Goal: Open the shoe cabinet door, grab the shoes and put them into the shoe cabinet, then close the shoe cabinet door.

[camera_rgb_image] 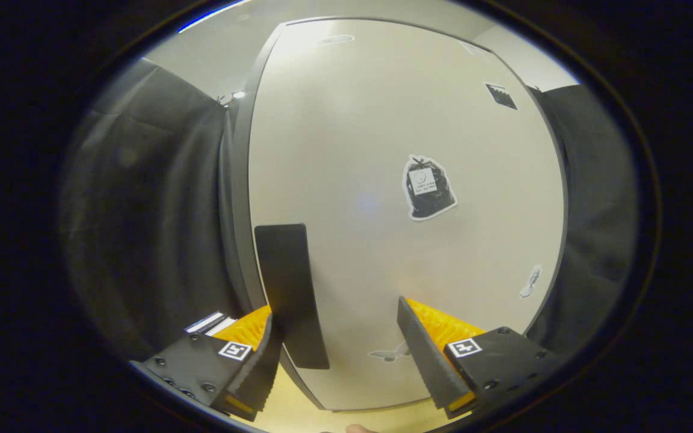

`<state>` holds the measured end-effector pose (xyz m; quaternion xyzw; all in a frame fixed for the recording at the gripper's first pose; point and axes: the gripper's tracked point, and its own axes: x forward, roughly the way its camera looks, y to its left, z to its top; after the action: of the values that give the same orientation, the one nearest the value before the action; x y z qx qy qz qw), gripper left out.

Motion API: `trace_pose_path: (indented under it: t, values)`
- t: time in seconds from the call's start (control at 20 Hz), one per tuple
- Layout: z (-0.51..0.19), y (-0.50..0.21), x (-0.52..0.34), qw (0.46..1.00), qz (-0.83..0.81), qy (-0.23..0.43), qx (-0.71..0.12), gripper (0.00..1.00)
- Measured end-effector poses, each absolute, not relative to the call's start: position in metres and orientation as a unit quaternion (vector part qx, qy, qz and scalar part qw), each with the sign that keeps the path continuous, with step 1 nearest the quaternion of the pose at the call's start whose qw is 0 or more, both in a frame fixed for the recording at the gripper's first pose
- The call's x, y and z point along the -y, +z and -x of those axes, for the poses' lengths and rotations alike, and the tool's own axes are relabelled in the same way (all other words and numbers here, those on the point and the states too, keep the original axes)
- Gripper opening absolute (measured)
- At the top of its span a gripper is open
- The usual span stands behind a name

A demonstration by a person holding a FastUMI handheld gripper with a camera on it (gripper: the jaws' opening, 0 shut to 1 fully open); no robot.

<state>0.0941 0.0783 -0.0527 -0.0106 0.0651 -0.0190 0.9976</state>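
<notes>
The shoe cabinet door point(382, 120) is a pale, smooth panel standing close in front of me. A flat black handle point(289, 288) runs upright near the door's left edge. My gripper point(337, 313) is open, with its fingers set wide apart right at the door. The handle sits in the gap between them, tight against the inner side of the left finger point(262, 361). The right finger point(428, 355) stands well clear of the handle, over bare door. A dark side edge of the door point(235, 198) shows along its left.
Black cloth point(154, 210) hangs left of the cabinet and more cloth point(593, 180) to its right. A rubbish-bag sticker point(428, 187) and smaller stickers mark the door. Pale wooden floor point(298, 409) lies under the door's lower edge.
</notes>
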Motion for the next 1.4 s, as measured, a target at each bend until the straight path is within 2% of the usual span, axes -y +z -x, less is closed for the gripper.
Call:
trace_pose_path:
  t: [0.4, 0.85, 1.4]
  values:
    - [-0.087, -0.053, -0.084, 0.997, 0.004, 0.0, -0.072, 1.0]
    - [-0.042, -0.033, -0.072, 0.997, -0.01, 0.046, -0.059, 1.0]
    - [-0.01, 0.002, 0.043, 0.998, 0.005, 0.053, -0.046, 1.0]
